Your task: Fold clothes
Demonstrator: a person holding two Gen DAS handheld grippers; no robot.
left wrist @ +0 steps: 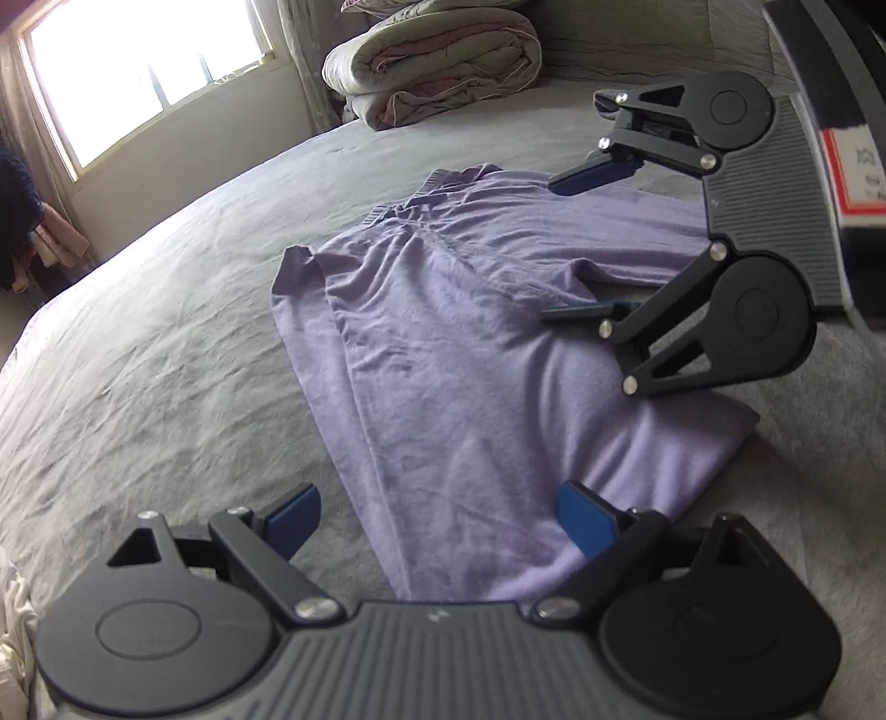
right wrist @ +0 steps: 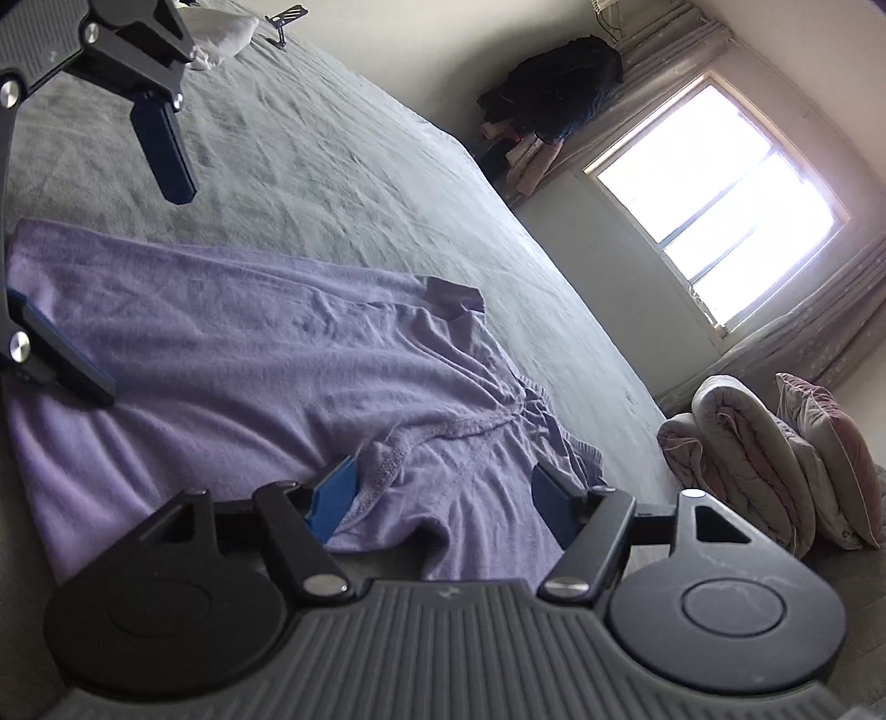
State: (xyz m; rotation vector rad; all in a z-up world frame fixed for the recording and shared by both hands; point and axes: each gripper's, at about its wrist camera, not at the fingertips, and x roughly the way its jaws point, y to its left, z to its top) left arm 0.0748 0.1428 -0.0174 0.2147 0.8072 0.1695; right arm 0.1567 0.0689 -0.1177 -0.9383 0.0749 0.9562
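Observation:
A purple knit garment (left wrist: 443, 343) (right wrist: 249, 343) lies spread and wrinkled on the grey bed (left wrist: 138, 360) (right wrist: 332, 166). Its ribbed end points toward the window. My left gripper (left wrist: 440, 520) is open, low over the garment's near end, with the cloth beneath and between its blue pads. In the right wrist view the left gripper (right wrist: 116, 257) shows at the upper left. My right gripper (left wrist: 587, 243) (right wrist: 443, 507) is open too, at the garment's side edge by a seam. One of its blue fingers (right wrist: 335, 507) rests against a raised fold. Neither holds cloth.
A folded duvet (left wrist: 437, 61) (right wrist: 742, 459) and a pillow (right wrist: 830, 459) sit at the bed's head. A bright window (left wrist: 144, 66) (right wrist: 720, 194) is beyond, with dark clothes (right wrist: 554, 94) piled beside it. White cloth (right wrist: 221, 33) lies at the bed's far corner.

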